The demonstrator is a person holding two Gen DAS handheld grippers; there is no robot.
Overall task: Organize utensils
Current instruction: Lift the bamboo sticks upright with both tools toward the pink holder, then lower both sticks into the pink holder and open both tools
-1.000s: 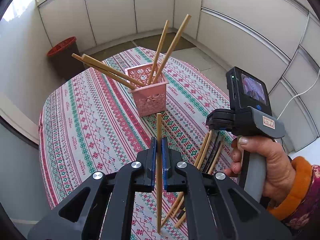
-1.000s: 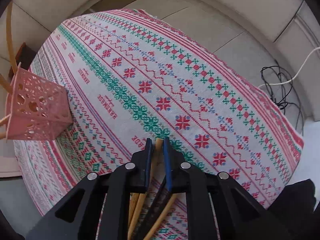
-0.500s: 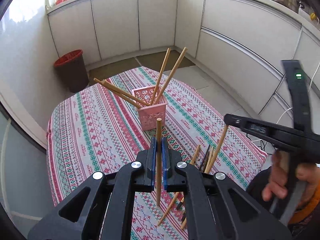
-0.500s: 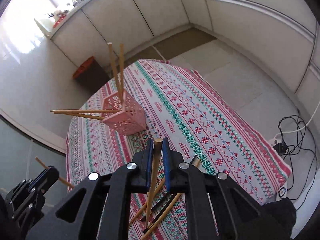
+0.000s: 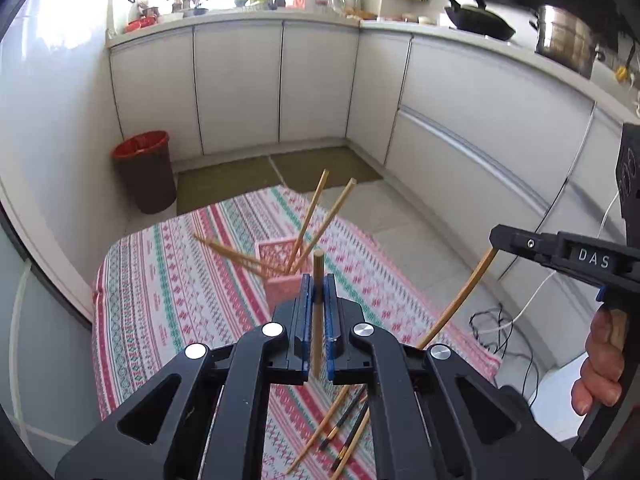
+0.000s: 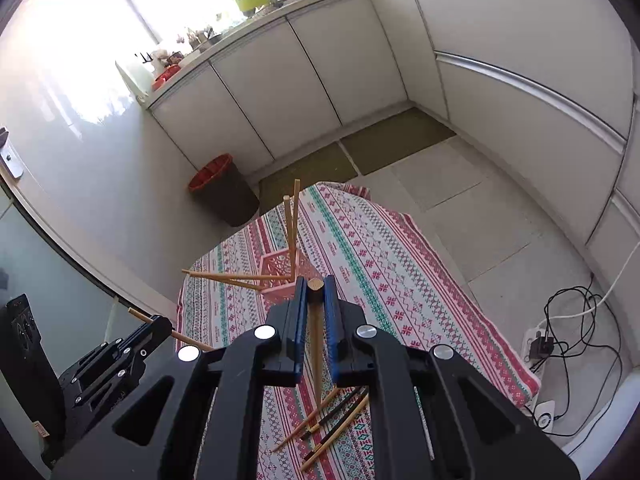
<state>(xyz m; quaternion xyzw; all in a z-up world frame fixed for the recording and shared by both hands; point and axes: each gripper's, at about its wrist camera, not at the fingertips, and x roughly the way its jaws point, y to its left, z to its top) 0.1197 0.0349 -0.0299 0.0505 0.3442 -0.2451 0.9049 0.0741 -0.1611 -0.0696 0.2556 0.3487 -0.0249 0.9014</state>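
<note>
My left gripper (image 5: 316,280) is clenched on one bamboo chopstick (image 5: 317,320), and my right gripper (image 6: 315,292) grasps another wooden chopstick (image 6: 316,344). Both hang above the pink lattice plastic basket (image 6: 280,272). Its leaning sticks may block entry, and thin sticks can pivot.

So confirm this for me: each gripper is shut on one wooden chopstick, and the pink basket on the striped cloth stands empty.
Not empty. The left wrist view shows the pink basket already holding several chopsticks that lean out of it. The rest holds: the left gripper and the right gripper are each shut on one wooden chopstick, and the basket stands on the striped cloth.
</note>
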